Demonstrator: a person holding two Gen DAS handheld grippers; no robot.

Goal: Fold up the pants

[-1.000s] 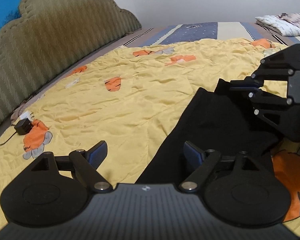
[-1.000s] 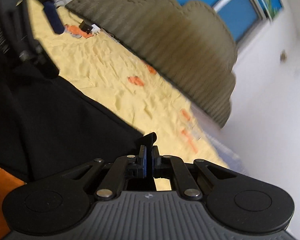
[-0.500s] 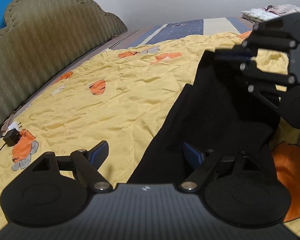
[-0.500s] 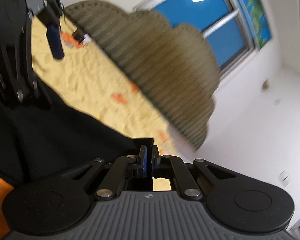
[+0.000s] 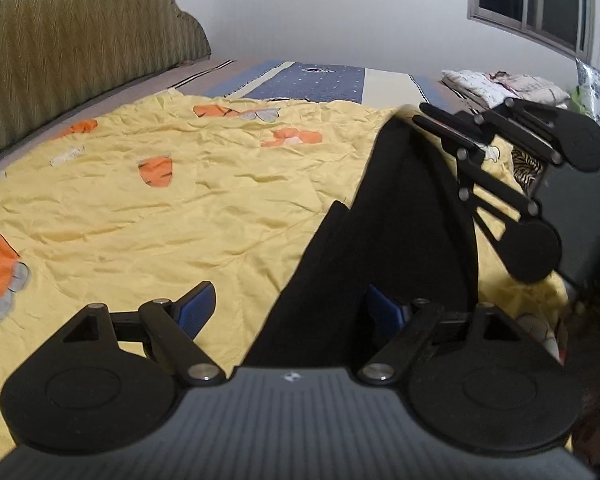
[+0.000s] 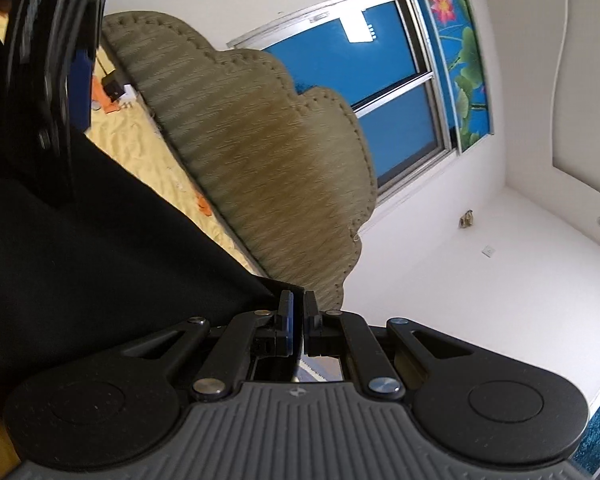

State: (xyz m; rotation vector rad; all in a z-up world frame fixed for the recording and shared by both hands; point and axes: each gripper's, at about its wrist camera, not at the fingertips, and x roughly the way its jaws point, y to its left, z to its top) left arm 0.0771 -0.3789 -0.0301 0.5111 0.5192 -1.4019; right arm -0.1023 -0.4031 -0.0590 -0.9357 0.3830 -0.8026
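Black pants (image 5: pixel 400 216) hang stretched above the yellow bedsheet (image 5: pixel 160 208) on the right of the left wrist view. My right gripper (image 5: pixel 416 116) is shut on the pants' upper corner and holds it raised. In the right wrist view the right gripper (image 6: pixel 299 304) pinches the cloth edge, and the pants (image 6: pixel 100 240) fill the lower left. My left gripper (image 5: pixel 288 304) is open, low beside the pants' lower part; its right finger (image 5: pixel 384 312) is in front of the black cloth without holding it.
A green padded headboard (image 5: pixel 68 52) runs along the left of the bed. A blue patterned sheet (image 5: pixel 316 80) lies at the far end. Folded clothes (image 5: pixel 508 88) sit at the far right. A charger (image 6: pixel 114 86) lies by the headboard.
My right gripper has lifted the pants' corner higher and tilted toward the ceiling. The left gripper has moved forward along the bed and stayed open.
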